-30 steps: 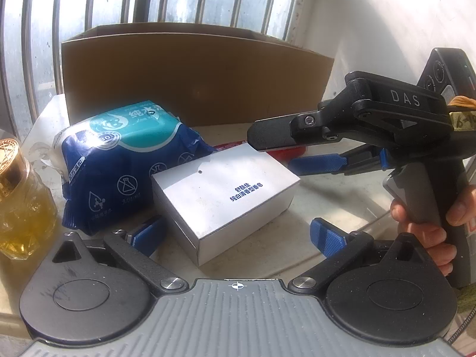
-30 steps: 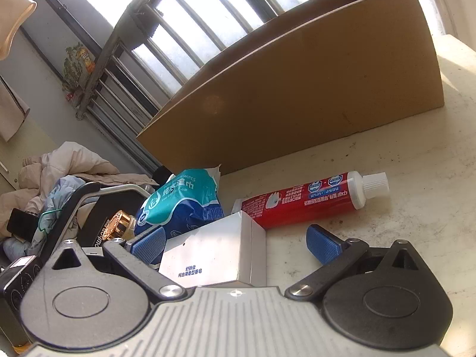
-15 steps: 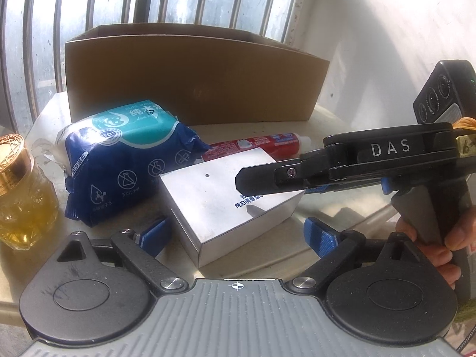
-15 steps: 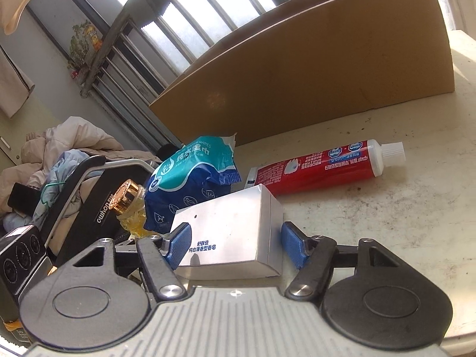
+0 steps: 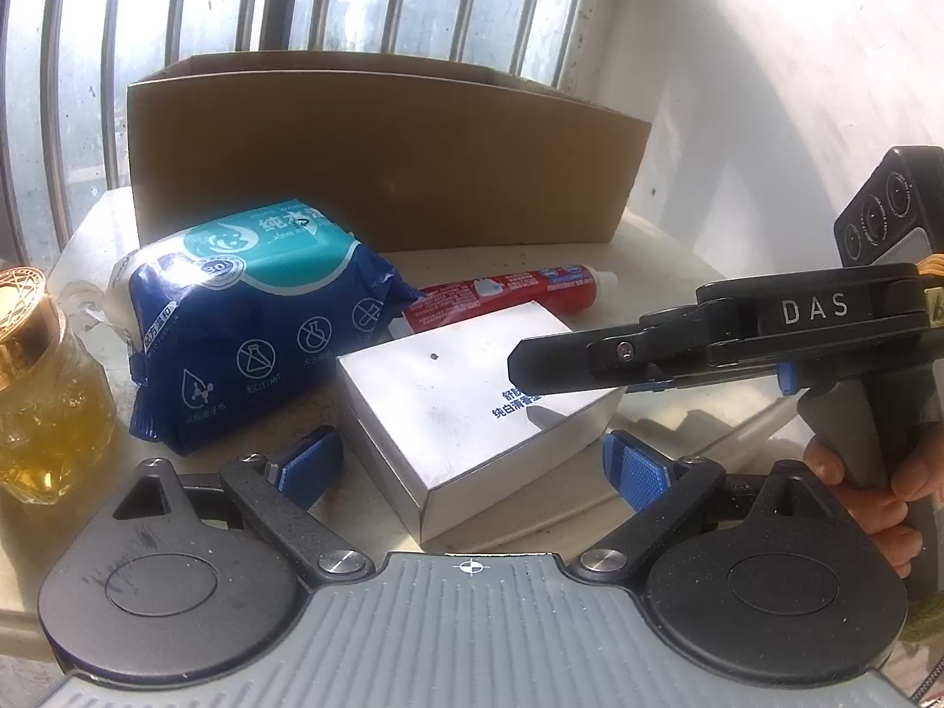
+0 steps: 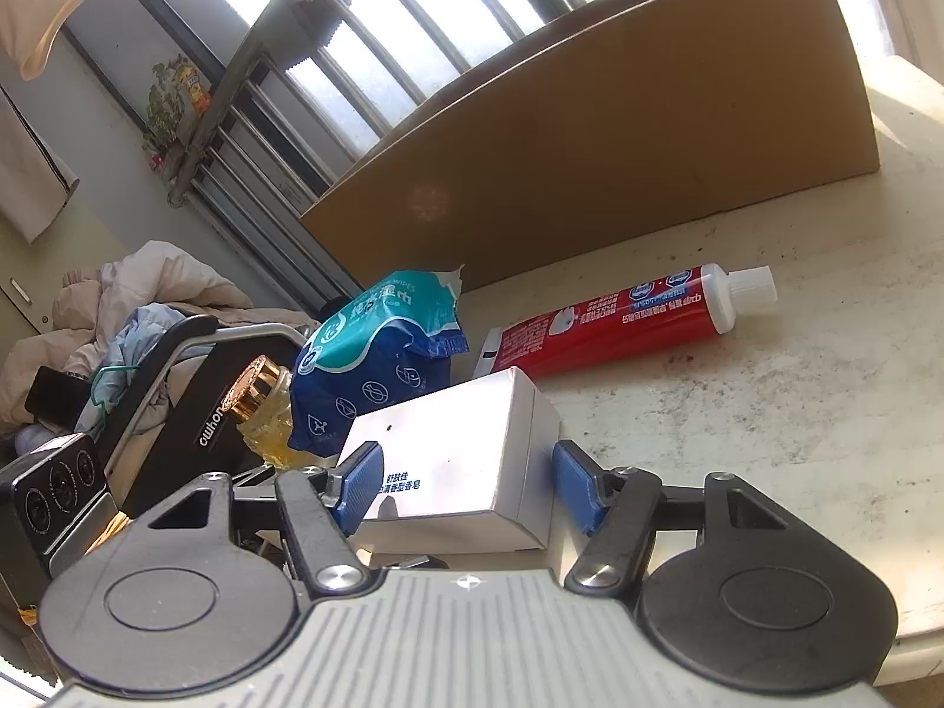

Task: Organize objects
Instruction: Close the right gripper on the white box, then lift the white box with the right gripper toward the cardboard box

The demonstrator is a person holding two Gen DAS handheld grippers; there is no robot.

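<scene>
A silver soap box [image 5: 466, 395] lies on the pale tabletop [image 6: 796, 413]; it also shows in the right wrist view [image 6: 460, 466]. My right gripper [image 6: 466, 484] is open with its blue pads on either side of the box's near end; the pads stand close to the box's sides with small gaps. My left gripper [image 5: 472, 466] is open and empty, just short of the box. A blue wet-wipes pack [image 5: 248, 318], a red toothpaste tube [image 5: 507, 295] and a gold-capped bottle of yellow liquid [image 5: 41, 389] lie around it.
An open brown cardboard box [image 5: 383, 159] stands at the back against the barred window. The right gripper's body [image 5: 767, 330] reaches in from the right, over the soap box. A white wall [image 5: 796, 88] is on the right. The table's front edge is near.
My right gripper has moved forward and lower until its open fingers straddle the soap box, and the fingers have narrowed. My left gripper has pulled back slightly.
</scene>
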